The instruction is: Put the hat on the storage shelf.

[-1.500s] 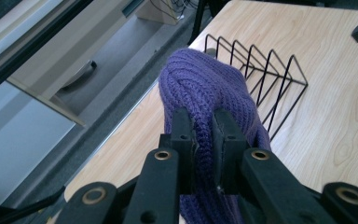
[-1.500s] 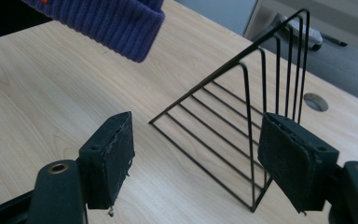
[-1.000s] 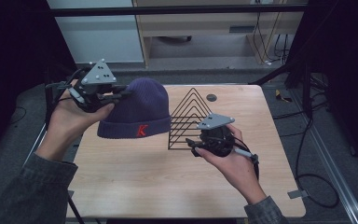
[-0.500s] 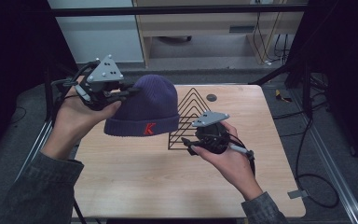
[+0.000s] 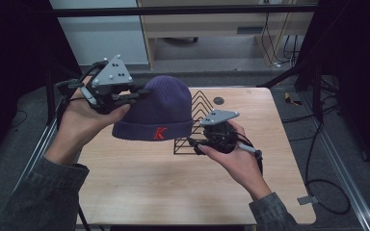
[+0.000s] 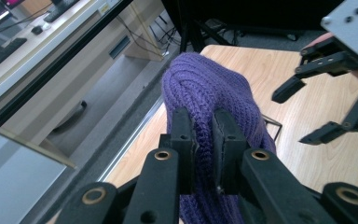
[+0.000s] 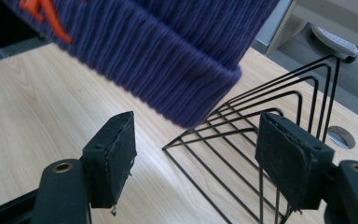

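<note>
A purple knit beanie (image 5: 159,113) with an orange letter on its cuff hangs above the wooden table (image 5: 173,192), partly over a black wire rack (image 5: 200,103). My left gripper (image 5: 137,94) is shut on the beanie's crown, and in the left gripper view its jaws (image 6: 204,126) pinch a fold of the beanie's knit (image 6: 205,88). My right gripper (image 5: 197,144) is open at the rack's near right side. In the right gripper view its jaws (image 7: 198,149) stand apart with nothing between them, the beanie's cuff (image 7: 168,42) just above and the rack (image 7: 261,107) beyond.
A round grey grommet (image 5: 218,100) sits in the table behind the rack. A cabinet and cables lie past the far edge. Bare wood stretches across the near half of the table. The right gripper (image 6: 297,116) also appears far right in the left gripper view.
The left hand has carried the beanie up and to the right, so it now hangs partly over the rack. The right hand has barely moved.
</note>
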`<state>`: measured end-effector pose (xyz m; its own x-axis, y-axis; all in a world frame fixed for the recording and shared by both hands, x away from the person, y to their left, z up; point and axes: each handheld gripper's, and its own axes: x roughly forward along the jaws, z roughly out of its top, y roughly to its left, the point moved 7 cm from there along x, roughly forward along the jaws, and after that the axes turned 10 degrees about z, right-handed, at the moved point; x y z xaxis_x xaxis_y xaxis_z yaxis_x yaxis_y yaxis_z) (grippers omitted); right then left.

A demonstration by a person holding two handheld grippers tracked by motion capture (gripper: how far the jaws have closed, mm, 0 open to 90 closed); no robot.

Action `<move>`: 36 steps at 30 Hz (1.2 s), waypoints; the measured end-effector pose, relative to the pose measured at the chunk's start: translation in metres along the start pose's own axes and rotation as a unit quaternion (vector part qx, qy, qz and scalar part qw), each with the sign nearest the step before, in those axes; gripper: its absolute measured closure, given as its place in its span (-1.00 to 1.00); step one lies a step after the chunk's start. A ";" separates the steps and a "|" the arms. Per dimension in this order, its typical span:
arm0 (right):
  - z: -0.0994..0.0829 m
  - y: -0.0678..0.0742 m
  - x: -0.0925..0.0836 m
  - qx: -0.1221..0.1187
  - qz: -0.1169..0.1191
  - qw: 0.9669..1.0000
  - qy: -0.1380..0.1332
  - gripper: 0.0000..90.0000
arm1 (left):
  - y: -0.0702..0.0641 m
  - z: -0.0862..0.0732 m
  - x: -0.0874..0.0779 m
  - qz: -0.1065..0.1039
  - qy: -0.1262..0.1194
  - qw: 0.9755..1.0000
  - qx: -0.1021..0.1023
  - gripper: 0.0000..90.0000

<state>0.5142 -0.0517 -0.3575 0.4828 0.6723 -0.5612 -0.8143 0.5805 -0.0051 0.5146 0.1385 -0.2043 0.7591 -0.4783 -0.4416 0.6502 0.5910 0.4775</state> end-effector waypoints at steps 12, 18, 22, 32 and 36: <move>0.000 -0.011 0.003 0.003 0.018 1.000 -0.001 -0.36 | -0.011 0.009 0.002 -0.015 -0.035 0.999 0.013 0.79; -0.002 -0.018 0.006 0.009 0.026 1.000 0.006 -0.34 | -0.013 0.014 0.006 -0.021 -0.047 0.999 0.014 0.79; -0.002 -0.023 0.008 0.011 0.039 0.999 0.004 -0.25 | -0.013 0.016 0.011 -0.028 -0.051 0.998 0.006 0.79; 0.004 -0.025 0.006 0.000 0.055 0.998 0.002 0.44 | -0.008 0.020 0.025 -0.035 -0.064 0.997 -0.022 0.79; 0.006 -0.027 0.003 -0.005 0.056 0.998 0.000 0.63 | -0.006 0.022 0.030 -0.032 -0.065 0.997 -0.027 0.79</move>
<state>0.5394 -0.0623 -0.3544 0.3879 0.7325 -0.5595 -0.8666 0.4966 0.0492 0.5340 0.1061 -0.2039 0.7170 -0.5932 -0.3661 0.6966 0.5900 0.4082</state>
